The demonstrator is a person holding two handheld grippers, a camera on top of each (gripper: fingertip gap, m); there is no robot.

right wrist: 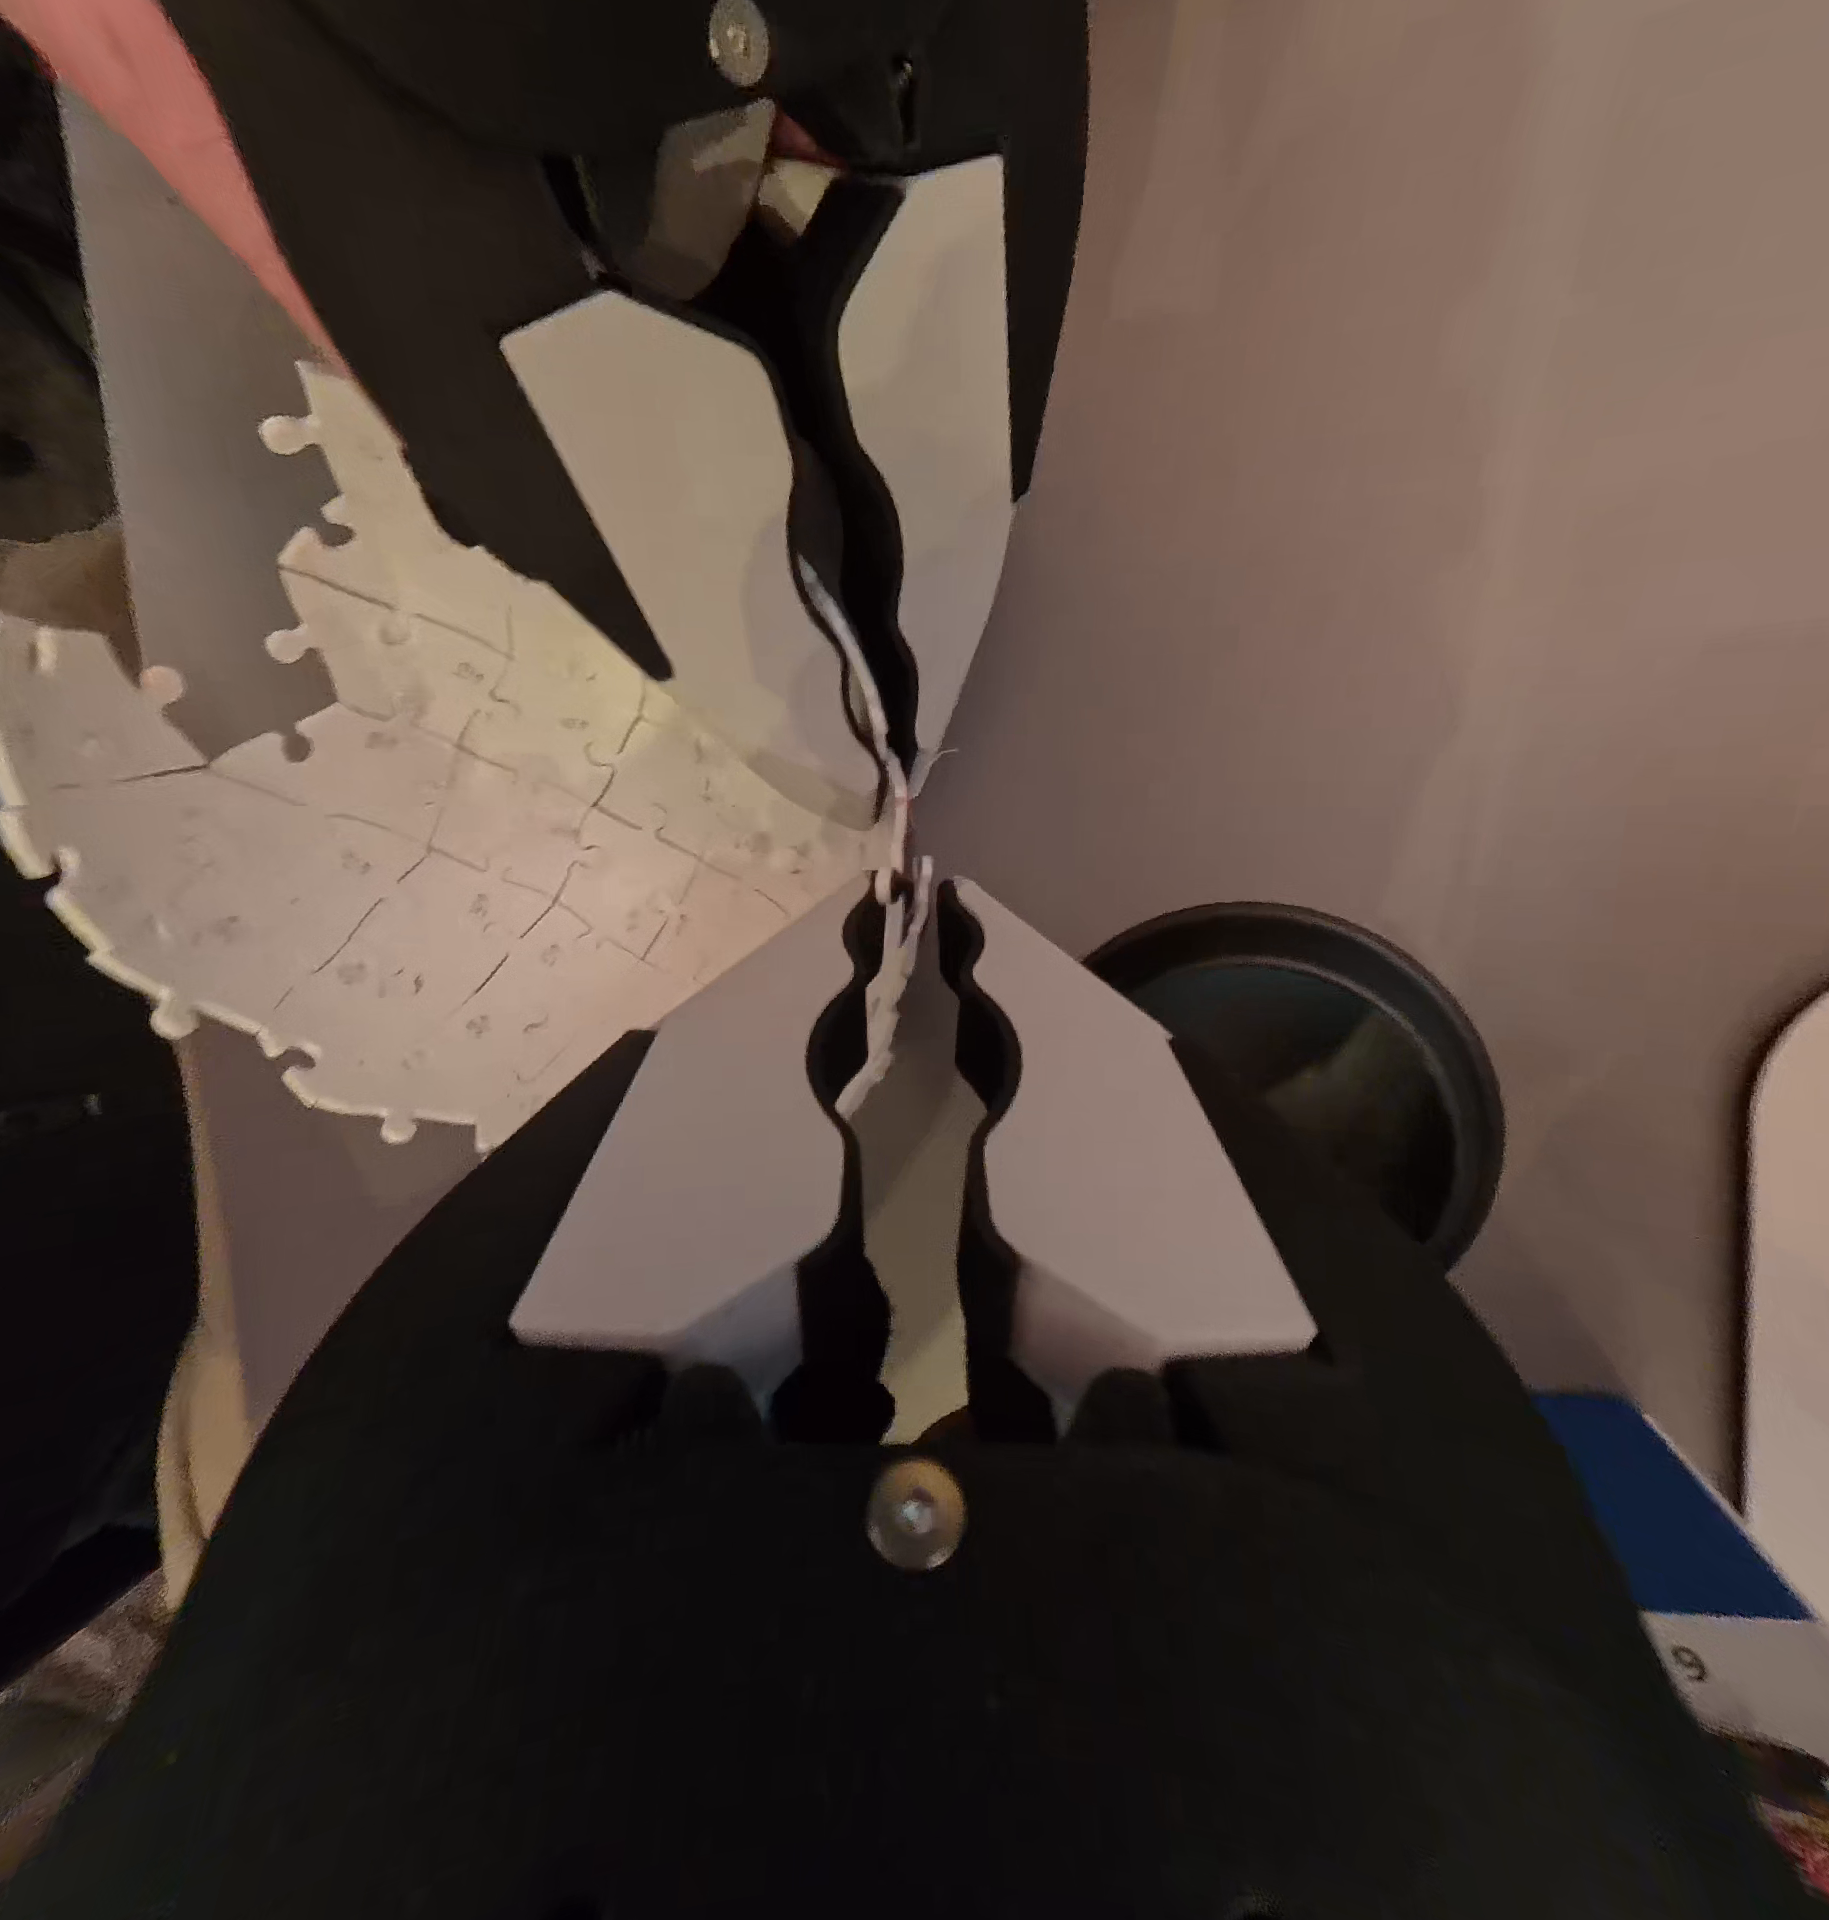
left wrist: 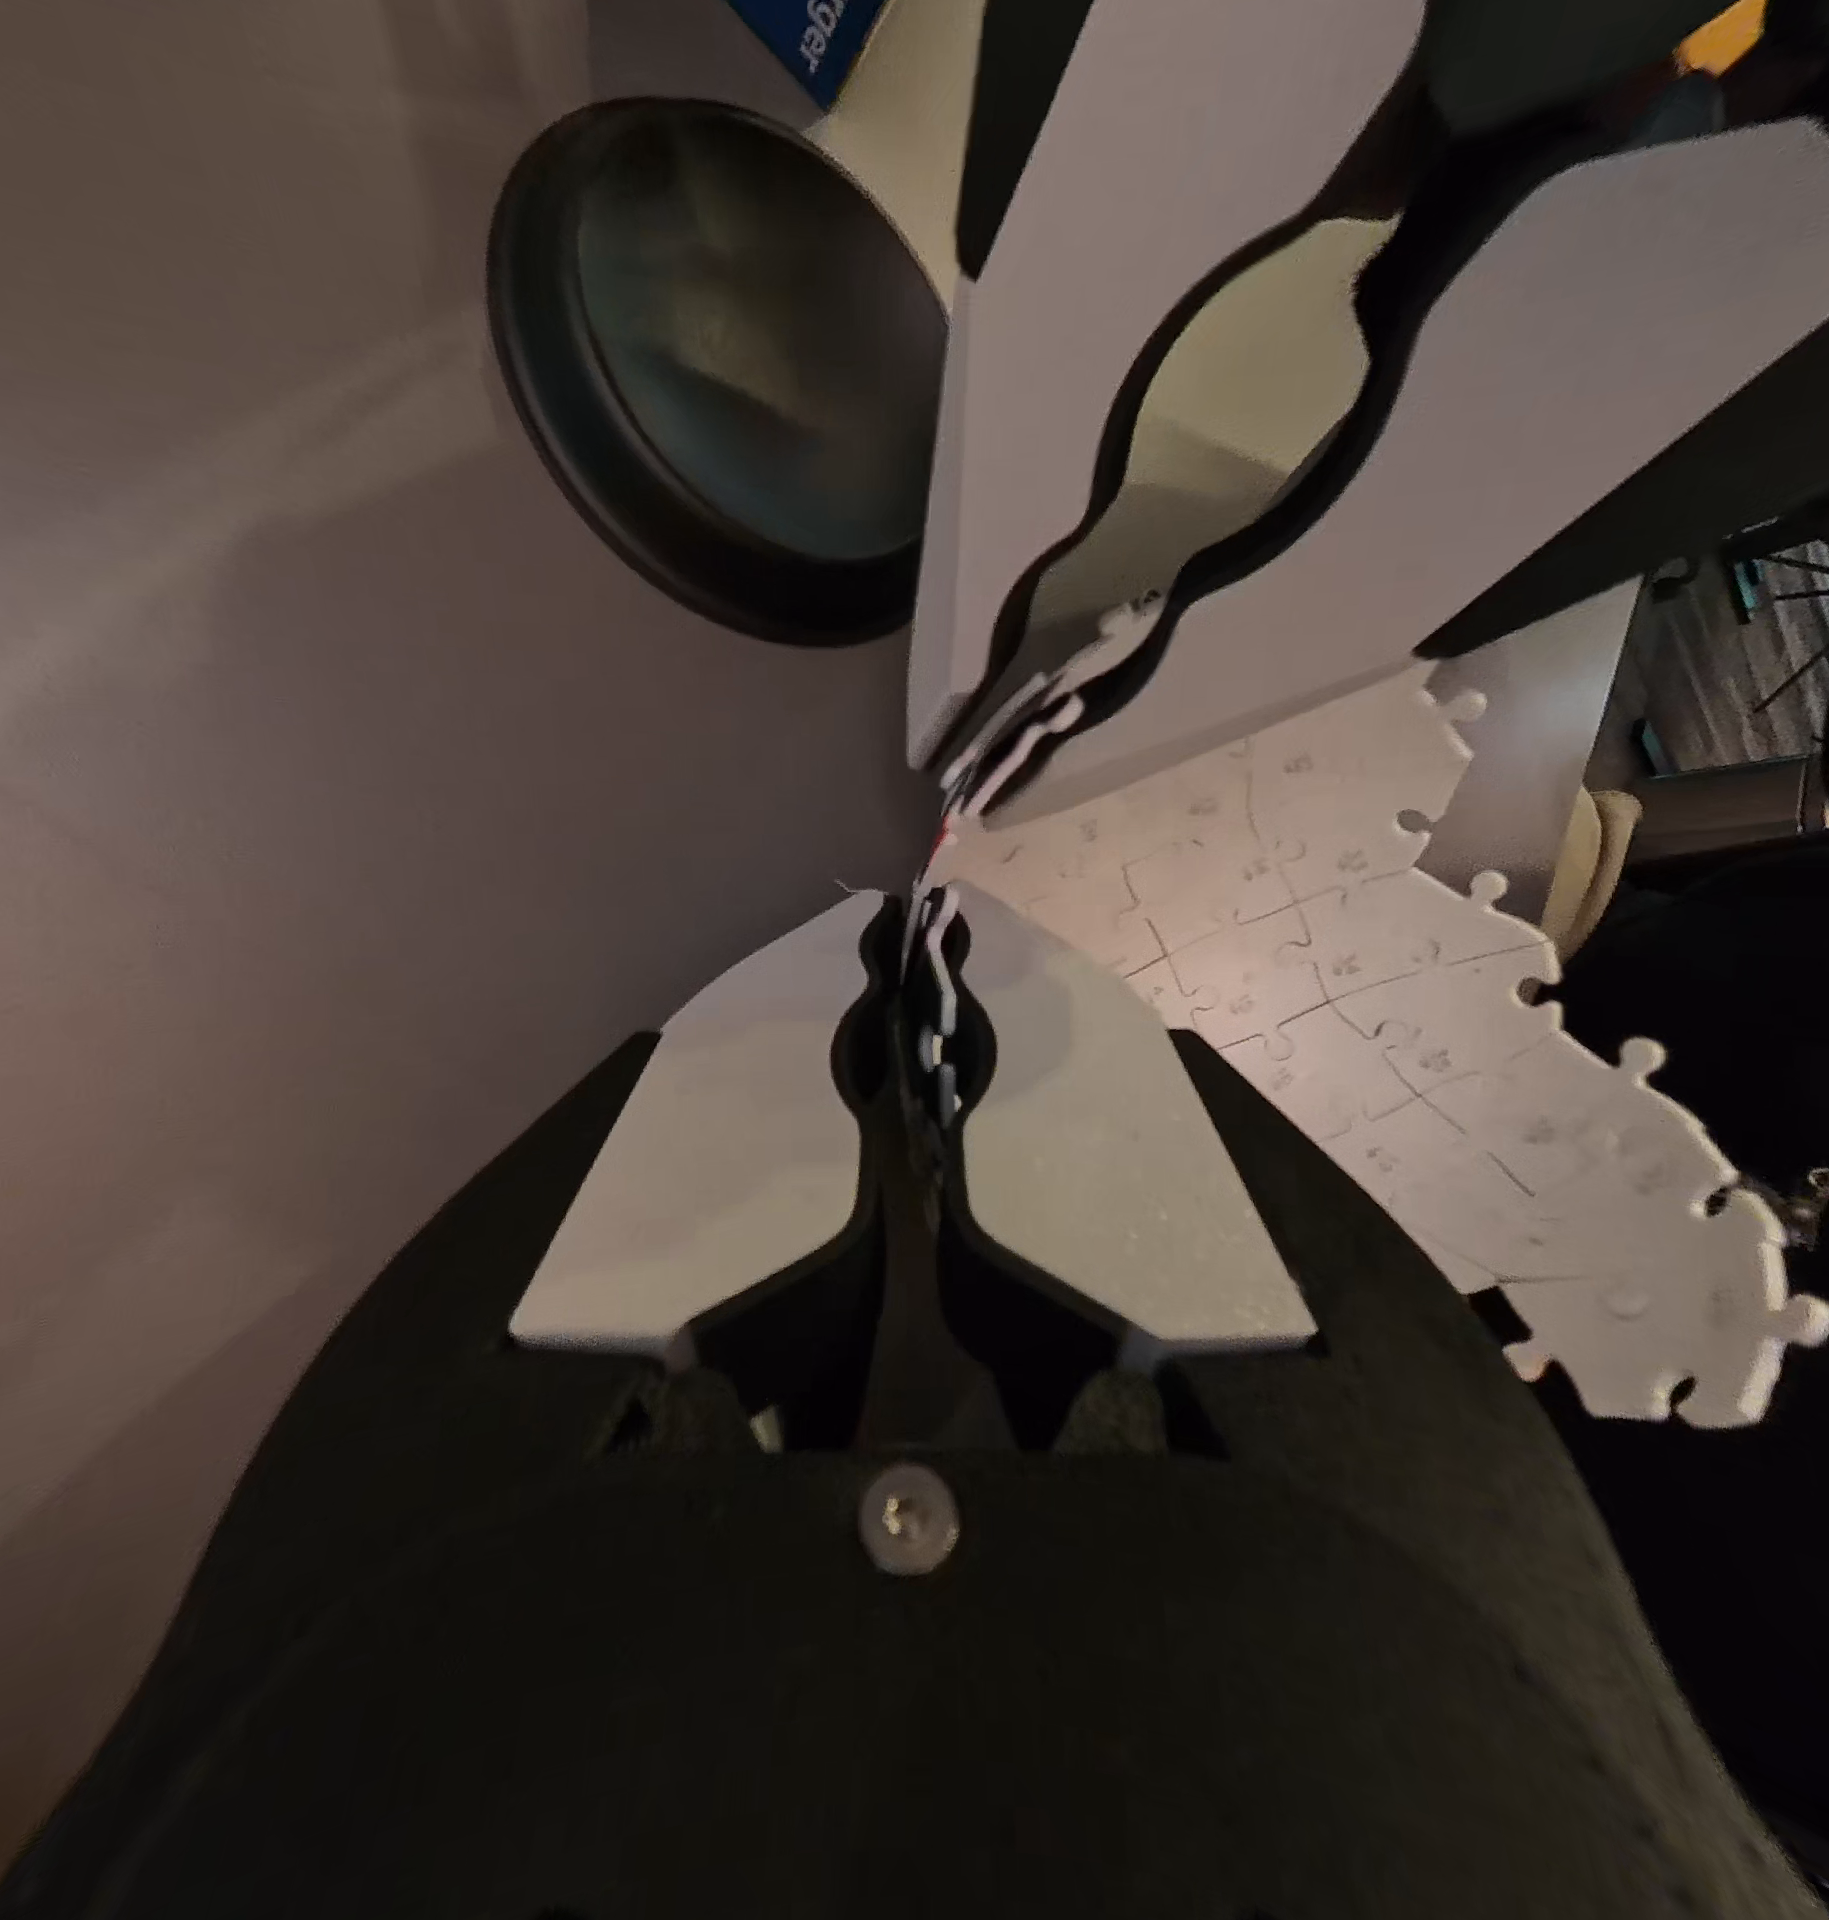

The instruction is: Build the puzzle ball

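Note:
A curved section of joined white puzzle pieces (left wrist: 1357,1039) shows its plain numbered back; it spreads to the right in the left wrist view and to the left in the right wrist view (right wrist: 370,852). My left gripper (left wrist: 915,914) is shut on the section's thin edge, which I see edge-on between its fingers. My right gripper (right wrist: 905,899) is shut on the same edge right beside it, tip to tip. The right gripper (left wrist: 957,779) comes in from the upper right in the left wrist view, and the left gripper (right wrist: 905,764) comes in from above in the right wrist view. The section hangs above the table.
A round black dish (left wrist: 723,364) lies on the pale table (left wrist: 266,727) behind the grippers and also shows in the right wrist view (right wrist: 1305,1060). A blue and white box (right wrist: 1668,1538) and a white rounded object (right wrist: 1814,1247) lie at the right. Both grippers' tips are close together, under 4 cm apart.

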